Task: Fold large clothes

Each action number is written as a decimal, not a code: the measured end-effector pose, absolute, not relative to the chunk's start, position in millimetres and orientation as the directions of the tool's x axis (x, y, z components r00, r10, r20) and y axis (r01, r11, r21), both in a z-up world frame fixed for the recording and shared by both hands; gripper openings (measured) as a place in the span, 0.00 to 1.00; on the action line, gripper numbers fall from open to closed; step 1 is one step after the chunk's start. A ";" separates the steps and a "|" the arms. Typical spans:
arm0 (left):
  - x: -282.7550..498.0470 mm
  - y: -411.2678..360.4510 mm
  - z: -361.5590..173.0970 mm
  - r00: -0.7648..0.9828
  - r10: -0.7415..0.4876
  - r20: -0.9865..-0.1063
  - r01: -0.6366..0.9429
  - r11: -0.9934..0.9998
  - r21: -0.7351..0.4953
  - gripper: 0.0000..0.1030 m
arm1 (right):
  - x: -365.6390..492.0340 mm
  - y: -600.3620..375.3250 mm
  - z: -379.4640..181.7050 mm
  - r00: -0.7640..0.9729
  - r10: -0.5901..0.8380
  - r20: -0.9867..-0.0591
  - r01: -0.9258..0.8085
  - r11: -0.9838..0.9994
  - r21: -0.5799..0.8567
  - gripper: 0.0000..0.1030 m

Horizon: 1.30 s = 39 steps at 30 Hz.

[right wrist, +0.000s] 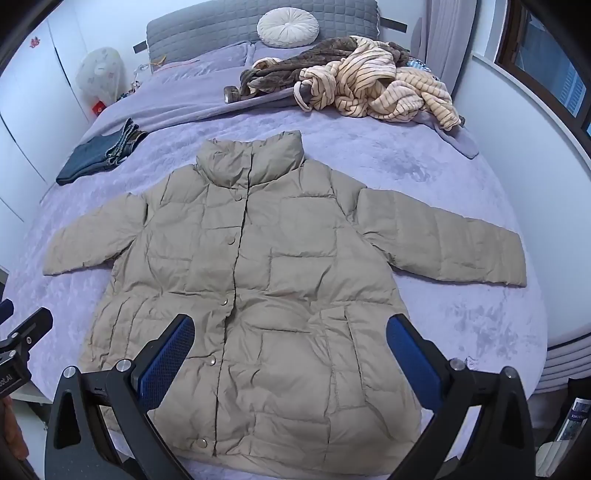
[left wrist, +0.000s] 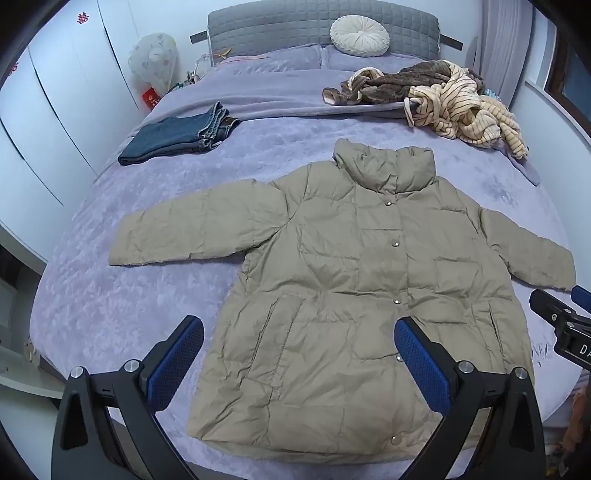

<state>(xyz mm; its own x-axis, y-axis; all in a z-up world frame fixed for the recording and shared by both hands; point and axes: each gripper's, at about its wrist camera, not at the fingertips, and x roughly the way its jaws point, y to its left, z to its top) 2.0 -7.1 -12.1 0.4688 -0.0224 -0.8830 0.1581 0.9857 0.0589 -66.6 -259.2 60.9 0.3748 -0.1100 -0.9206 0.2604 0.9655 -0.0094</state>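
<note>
While both of my grippers hang above the near edge of the bed [left wrist: 110, 295], the jacket [left wrist: 351, 277] lies spread flat on its purple cover, front up, snaps done up, collar pointing toward the headboard [left wrist: 314, 26] and hem nearest me. Both sleeves are stretched straight out to the sides, which I judge is the right starting layout: nothing is bunched underneath, so each sleeve can be turned in over the body cleanly.

My left gripper [left wrist: 299, 358] is released, jaws wide apart with nothing between the blue pads, angled down over the lower left part of the jacket. My right gripper [right wrist: 290, 354] is likewise released and empty, poised over the lower right part near the pocket seam. Neither touches the cloth.

Folded jeans [left wrist: 177, 136] sit off to the far left, well apart from the jacket, apparently already done. A tangled heap of striped and brown clothes [left wrist: 443, 103] waits at the far right near the round cushion [left wrist: 360, 35]. No fold has been made in the jacket yet; I judge the sleeves come first, and the puffy filling may spring back.
</note>
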 end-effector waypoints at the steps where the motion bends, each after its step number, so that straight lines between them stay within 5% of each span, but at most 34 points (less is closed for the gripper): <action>1: 2.0 -7.4 -12.4 0.467 -0.023 -0.884 0.158 0.986 0.058 1.00 | -66.2 -260.0 61.0 0.376 -0.109 -0.920 0.259 0.966 -0.008 1.00; 39: 14.6 -8.7 -23.5 0.446 -0.024 -0.895 0.194 0.978 0.071 1.00 | -67.1 -269.7 61.6 0.363 -0.149 -0.920 0.301 0.953 -0.036 1.00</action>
